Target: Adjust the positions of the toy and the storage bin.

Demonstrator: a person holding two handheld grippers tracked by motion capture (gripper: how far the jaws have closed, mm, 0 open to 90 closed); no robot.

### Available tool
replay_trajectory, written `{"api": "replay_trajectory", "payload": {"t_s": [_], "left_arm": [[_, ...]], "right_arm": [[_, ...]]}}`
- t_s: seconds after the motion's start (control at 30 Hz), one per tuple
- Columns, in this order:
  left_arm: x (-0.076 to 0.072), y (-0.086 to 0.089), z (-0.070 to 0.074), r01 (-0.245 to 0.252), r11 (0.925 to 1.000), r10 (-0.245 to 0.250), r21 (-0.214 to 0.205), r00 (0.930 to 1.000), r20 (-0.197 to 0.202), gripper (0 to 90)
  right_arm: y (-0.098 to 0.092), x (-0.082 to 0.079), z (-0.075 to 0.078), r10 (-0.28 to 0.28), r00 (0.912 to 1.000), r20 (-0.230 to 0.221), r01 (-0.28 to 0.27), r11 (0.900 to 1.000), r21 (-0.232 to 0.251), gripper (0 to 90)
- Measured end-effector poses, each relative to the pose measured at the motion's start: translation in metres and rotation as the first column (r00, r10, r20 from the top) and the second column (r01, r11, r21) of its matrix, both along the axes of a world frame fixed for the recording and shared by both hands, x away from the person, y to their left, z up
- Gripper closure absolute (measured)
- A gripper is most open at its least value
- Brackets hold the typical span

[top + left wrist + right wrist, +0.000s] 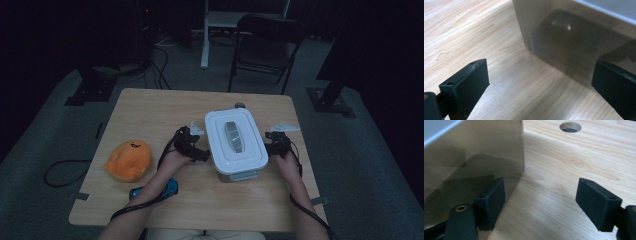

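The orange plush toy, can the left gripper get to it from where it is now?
Probably yes. The orange plush toy lies just beside the left gripper, with bare table between them; its jaws stand open.

An orange plush toy lies near the left edge of the wooden table, and a small blue object sits just to its right, closer to the near edge. A round hole is cut into the tabletop at the far side. Beyond the table stand a dark folding chair and a white stand, with black cables trailing over the grey floor.
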State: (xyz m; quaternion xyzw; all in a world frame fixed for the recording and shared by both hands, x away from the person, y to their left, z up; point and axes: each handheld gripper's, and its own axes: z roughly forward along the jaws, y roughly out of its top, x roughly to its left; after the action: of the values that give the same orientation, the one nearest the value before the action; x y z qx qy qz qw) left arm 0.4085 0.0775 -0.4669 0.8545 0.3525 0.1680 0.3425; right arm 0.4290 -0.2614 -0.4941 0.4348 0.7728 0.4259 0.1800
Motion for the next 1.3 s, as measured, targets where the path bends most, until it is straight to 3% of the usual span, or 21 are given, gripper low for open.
{"api": "replay_trajectory", "payload": {"t_s": [0.33,0.73,0.93,1.17,1.3], "left_arm": [[-0.011,-0.006,0.002,0.037,0.9991,-0.037,0.022,0.9993,-0.001,1.9],[-0.038,-0.017,0.003,0.089,0.9955,-0.089,0.032,0.9960,0.005,1.9],[-0.056,-0.025,0.001,0.132,0.9911,-0.132,0.015,0.9912,0.010,1.8],[-0.073,-0.039,-0.002,0.194,0.9810,-0.194,-0.001,0.9810,-0.002,1.8],[-0.080,-0.046,-0.004,0.220,0.9752,-0.221,-0.019,0.9752,-0.013,1.7]], "right_arm": [[0.000,-0.008,0.001,0.037,0.9990,0.025,-0.037,0.9991,-0.019,26.3],[-0.010,-0.027,0.002,0.090,0.9957,0.021,-0.090,0.9957,-0.022,26.8],[-0.021,-0.039,0.001,0.115,0.9933,0.013,-0.115,0.9933,-0.008,26.8],[-0.032,-0.049,0.003,0.139,0.9899,0.026,-0.138,0.9898,-0.034,28.1],[-0.040,-0.055,0.002,0.147,0.9888,0.026,-0.146,0.9889,-0.025,28.2]]}}
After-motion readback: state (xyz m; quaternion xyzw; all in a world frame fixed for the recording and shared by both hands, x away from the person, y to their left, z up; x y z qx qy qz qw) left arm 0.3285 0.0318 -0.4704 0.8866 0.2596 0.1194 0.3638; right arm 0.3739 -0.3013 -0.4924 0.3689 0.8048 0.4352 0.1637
